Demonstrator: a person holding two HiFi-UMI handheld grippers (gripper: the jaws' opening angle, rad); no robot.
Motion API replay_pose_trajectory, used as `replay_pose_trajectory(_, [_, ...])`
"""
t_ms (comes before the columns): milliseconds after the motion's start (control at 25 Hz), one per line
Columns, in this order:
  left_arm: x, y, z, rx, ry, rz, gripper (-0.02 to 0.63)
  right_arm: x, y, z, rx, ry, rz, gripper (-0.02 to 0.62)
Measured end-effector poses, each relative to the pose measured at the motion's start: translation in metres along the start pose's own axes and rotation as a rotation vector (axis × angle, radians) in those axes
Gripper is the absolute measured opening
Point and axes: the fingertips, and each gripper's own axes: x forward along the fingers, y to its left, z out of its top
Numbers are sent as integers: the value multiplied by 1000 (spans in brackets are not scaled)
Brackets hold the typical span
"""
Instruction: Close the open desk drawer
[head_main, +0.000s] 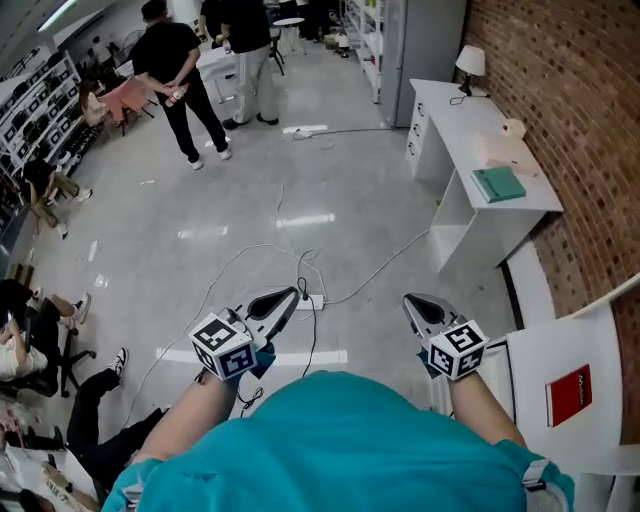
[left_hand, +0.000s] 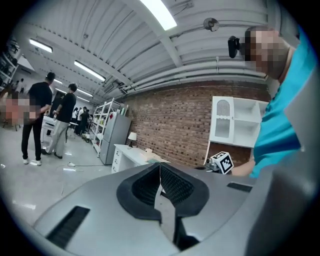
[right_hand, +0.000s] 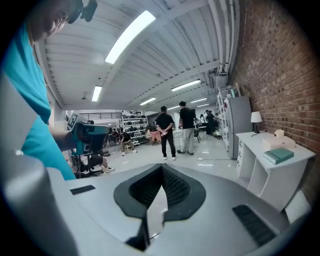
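Observation:
A white desk (head_main: 450, 108) stands against the brick wall at the upper right, some way ahead of me. Its drawer stack (head_main: 413, 130) is at the far end, and from here I cannot tell whether a drawer stands open. The desk also shows in the left gripper view (left_hand: 131, 152) and the right gripper view (right_hand: 260, 142). My left gripper (head_main: 293, 292) and right gripper (head_main: 409, 299) are held out over the floor, both shut and with nothing in them. The closed tips (left_hand: 160, 164) (right_hand: 161, 165) point into the room.
On the desk lie a green book (head_main: 497, 184), a paper roll (head_main: 513, 128) and a small lamp (head_main: 470, 62). Cables and a power strip (head_main: 311, 300) cross the floor in front of me. A white surface with a red book (head_main: 568, 395) is at my right. People (head_main: 185, 70) stand farther off.

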Motion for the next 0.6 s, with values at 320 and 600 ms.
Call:
replay_pose_trajectory(320, [60, -26, -28, 24, 137, -211, 18, -33, -15, -54, 125, 6, -185, 21])
replay_pose_trajectory(600, [120, -77, -67, 27, 263, -433, 18, -77, -30, -132, 252, 43, -352, 21])
